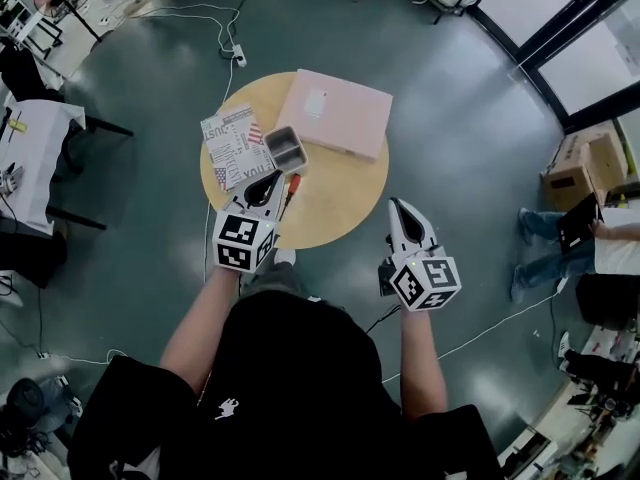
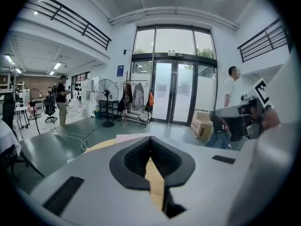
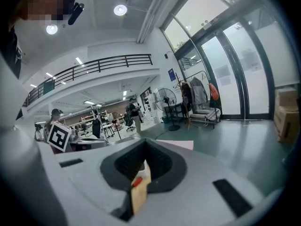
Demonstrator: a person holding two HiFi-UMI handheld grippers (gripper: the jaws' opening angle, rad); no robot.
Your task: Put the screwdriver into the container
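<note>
Over on the far left a desk with a white cover (image 1: pixel 35 158) stood on the grey-green floor, well apart from the round wooden worktop (image 1: pixel 340 193). A patterned booklet (image 1: pixel 232 146) lay on the worktop's left part. The person's left claw (image 1: pixel 268 184) was over the near-left edge just below it, clenched with nothing in it. In the left gripper view the black pads met at the tip and only bare wood showed through the slot behind them. Next along, a small grey metal container (image 1: pixel 286 149) sat right against the booklet's right side, and it looked empty from above. The screwdriver (image 1: pixel 292 188) wasn't in it. It lay flat on the wood just beside the left claw's tip, orange handle end toward the container, close to it but below it in the head view. Further right a flat pink box (image 1: pixel 335 113) took up the far side of the worktop, just beside the container. The right claw (image 1: pixel 399 208) was past the worktop's near-right edge, over the floor, also clenched and holding nothing. In the right gripper view its pads met at the tip, with just a strip of wood and a speck of red-orange in the slot behind. Far right, a cardboard box (image 1: pixel 585 165) sat on the floor, with someone seated (image 1: pixel 545 243) near it.
</note>
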